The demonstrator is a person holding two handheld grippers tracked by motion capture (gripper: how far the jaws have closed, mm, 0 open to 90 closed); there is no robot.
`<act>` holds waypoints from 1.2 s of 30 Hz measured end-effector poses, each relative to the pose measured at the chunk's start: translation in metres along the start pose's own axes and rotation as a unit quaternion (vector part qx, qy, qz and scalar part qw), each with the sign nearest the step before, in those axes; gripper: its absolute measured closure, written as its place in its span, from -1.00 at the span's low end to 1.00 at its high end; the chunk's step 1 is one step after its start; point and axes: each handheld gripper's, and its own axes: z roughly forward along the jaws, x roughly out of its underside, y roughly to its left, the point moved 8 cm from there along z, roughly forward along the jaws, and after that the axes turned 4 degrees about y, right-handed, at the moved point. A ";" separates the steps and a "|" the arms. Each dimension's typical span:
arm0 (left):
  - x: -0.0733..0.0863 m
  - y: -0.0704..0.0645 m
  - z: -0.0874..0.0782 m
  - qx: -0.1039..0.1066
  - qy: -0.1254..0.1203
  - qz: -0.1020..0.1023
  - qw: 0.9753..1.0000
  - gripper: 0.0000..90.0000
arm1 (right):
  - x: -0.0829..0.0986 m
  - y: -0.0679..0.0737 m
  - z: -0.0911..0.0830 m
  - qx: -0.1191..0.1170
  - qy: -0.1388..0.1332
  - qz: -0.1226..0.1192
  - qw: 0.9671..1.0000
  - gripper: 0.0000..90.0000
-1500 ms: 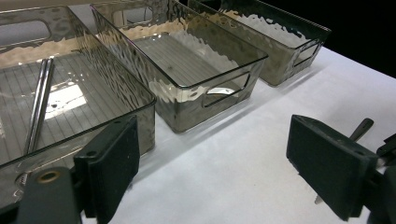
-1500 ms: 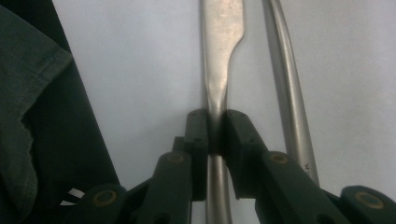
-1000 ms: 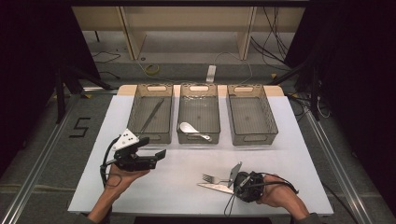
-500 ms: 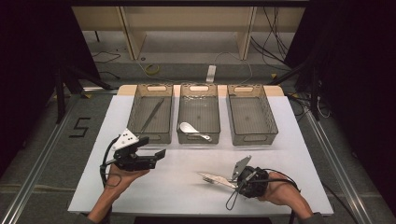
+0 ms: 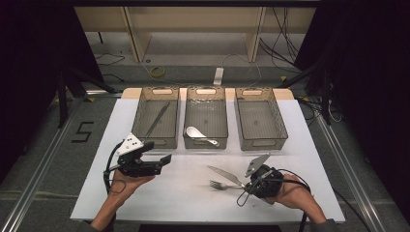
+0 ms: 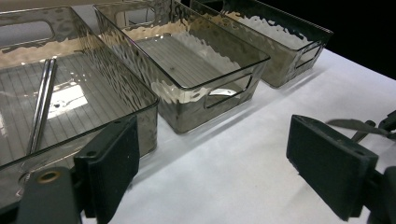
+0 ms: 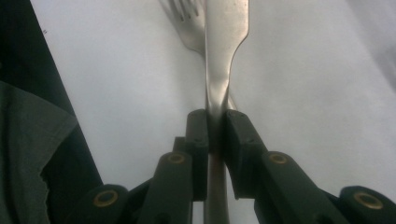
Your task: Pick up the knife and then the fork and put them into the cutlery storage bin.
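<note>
The right gripper (image 5: 243, 181) has its jaws squeezed tight on the knife (image 5: 225, 175), low over the near right part of the white table (image 5: 193, 203). In the right gripper view (image 7: 215, 133) the two black pads pinch the handle of the knife (image 7: 223, 56) edge-on, and the metal runs straight out ahead of the jaws. The blade points left and slightly away across the table. Just beside it lies a fork (image 5: 221, 185), tines to the left, and in the close view the fork (image 7: 187, 28) sits under and just left of the knife, so near that I cannot tell whether they touch.

Over on the other side, the left gripper (image 5: 162, 162) is held above the near left of the table, jaws spread wide with nothing between them. Its own view (image 6: 212, 168) confirms that: bare white table between the pads.

Along the far edge stand three clear trays in a row. The left tray (image 5: 140, 116) holds a slim metal utensil (image 5: 157, 118) lying lengthwise. The middle tray (image 5: 225, 108) has a spoon (image 5: 198, 135) at its near end. The right tray (image 5: 280, 121) sits level with the others, well apart from the knife.
</note>
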 end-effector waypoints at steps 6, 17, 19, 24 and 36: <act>0.000 0.000 0.000 -0.001 0.000 -0.001 1.000 -0.62 | 0.000 -0.011 -0.009 -0.011 -0.029 0.030 0.999 0.80; 0.000 0.001 0.000 -0.002 0.001 -0.002 1.000 -0.62 | -0.006 -0.032 -0.025 -0.012 -0.066 0.066 0.996 0.80; 0.000 0.002 0.000 -0.002 0.000 -0.003 1.000 -0.62 | -0.007 -0.038 -0.030 -0.011 -0.077 0.072 0.994 0.80; 0.000 0.002 0.000 -0.003 -0.001 -0.004 1.000 -0.62 | -0.013 -0.059 -0.044 0.004 -0.100 0.090 0.991 0.80; 0.000 0.002 -0.001 -0.002 -0.004 -0.006 1.000 -0.62 | -0.034 -0.114 -0.072 0.043 -0.142 0.150 0.978 0.80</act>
